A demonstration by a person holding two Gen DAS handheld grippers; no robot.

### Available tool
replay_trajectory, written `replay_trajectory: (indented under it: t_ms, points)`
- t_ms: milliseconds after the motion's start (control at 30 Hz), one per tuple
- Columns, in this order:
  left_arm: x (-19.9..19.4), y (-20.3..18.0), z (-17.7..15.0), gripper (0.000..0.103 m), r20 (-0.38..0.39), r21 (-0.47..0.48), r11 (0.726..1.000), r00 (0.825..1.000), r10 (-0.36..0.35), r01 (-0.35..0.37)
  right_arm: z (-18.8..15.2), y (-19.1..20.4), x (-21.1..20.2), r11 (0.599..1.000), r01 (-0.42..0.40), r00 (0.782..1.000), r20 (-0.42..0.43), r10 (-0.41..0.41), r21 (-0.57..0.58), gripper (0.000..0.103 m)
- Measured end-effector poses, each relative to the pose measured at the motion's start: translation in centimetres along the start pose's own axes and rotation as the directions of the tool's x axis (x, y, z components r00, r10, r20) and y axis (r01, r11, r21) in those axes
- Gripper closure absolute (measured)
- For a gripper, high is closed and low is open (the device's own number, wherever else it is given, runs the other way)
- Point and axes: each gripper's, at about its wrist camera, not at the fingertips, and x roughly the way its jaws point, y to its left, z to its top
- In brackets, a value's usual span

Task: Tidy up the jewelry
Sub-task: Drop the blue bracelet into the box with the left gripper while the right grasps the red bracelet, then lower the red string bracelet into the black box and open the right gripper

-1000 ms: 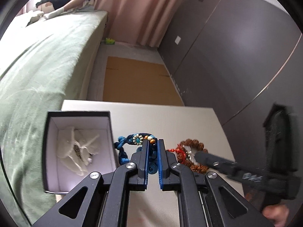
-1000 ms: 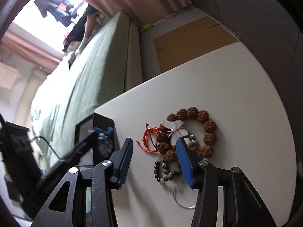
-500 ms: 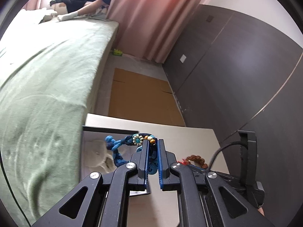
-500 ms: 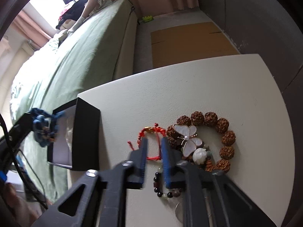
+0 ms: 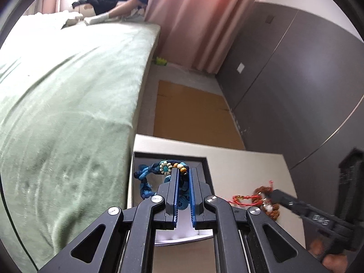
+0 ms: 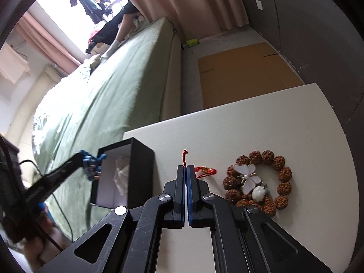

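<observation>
My left gripper (image 5: 183, 170) is shut on a blue braided bracelet (image 5: 151, 173) with a small bead flower, and holds it over the open black jewelry box (image 5: 204, 166). The same bracelet (image 6: 91, 163) and box (image 6: 138, 173) show in the right wrist view. My right gripper (image 6: 186, 167) is shut on a red string bracelet (image 6: 204, 170), lifted just off the white table (image 6: 261, 122). A brown bead bracelet (image 6: 281, 173), a white butterfly brooch (image 6: 246, 176) and a white bead (image 6: 259, 192) lie to its right.
A bed with a green cover (image 5: 63, 104) runs along the table's left side. A brown cardboard sheet (image 5: 193, 113) lies on the floor beyond the table. Dark wardrobe doors (image 5: 295, 79) stand on the right. A person lies at the bed's far end.
My right gripper has shut on the red string bracelet and pulled it away from the bead pile. My left gripper has carried the blue bracelet over the black box.
</observation>
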Motion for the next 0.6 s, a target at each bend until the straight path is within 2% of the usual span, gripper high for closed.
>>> replay_trajectory:
  t_ms: [133, 233, 333, 400, 467, 600]
  points:
    - [2.6, 0.0, -0.4, 0.095, -0.067, 0.009, 1.0, 0.997, 0.028, -0.027, -0.1, 0.4, -0.5, 1.0, -0.02, 1.0, 0.009, 0.02, 0.008, 0.1]
    - [4.1, 0.2, -0.7, 0.091, -0.136, -0.017, 1.0, 0.991, -0.007, 0.004, 0.0, 0.5, -0.3, 1.0, -0.024, 1.0, 0.01, 0.024, 0.013, 0.1]
    - [4.5, 0.2, -0.7, 0.07, -0.175, -0.043, 0.998, 0.983, -0.058, 0.051, 0.1, 0.3, -0.4, 0.999, -0.026, 1.0, 0.01, 0.026, 0.021, 0.1]
    - [3.7, 0.3, -0.7, 0.038, -0.149, -0.062, 0.996, 0.987, -0.067, 0.058, 0.1, 0.2, -0.6, 0.999, -0.037, 0.999, 0.015, 0.037, 0.028, 0.1]
    - [2.6, 0.6, -0.5, 0.034, -0.106, -0.079, 0.995, 0.992, -0.065, 0.057, 0.2, 0.1, -0.9, 0.998, -0.057, 0.998, 0.024, 0.057, 0.031, 0.1]
    - [0.8, 1.5, 0.1, 0.034, -0.057, -0.099, 0.993, 0.996, -0.064, 0.058, 0.3, 0.5, -1.6, 0.995, -0.096, 0.994, 0.052, 0.095, 0.018, 0.1]
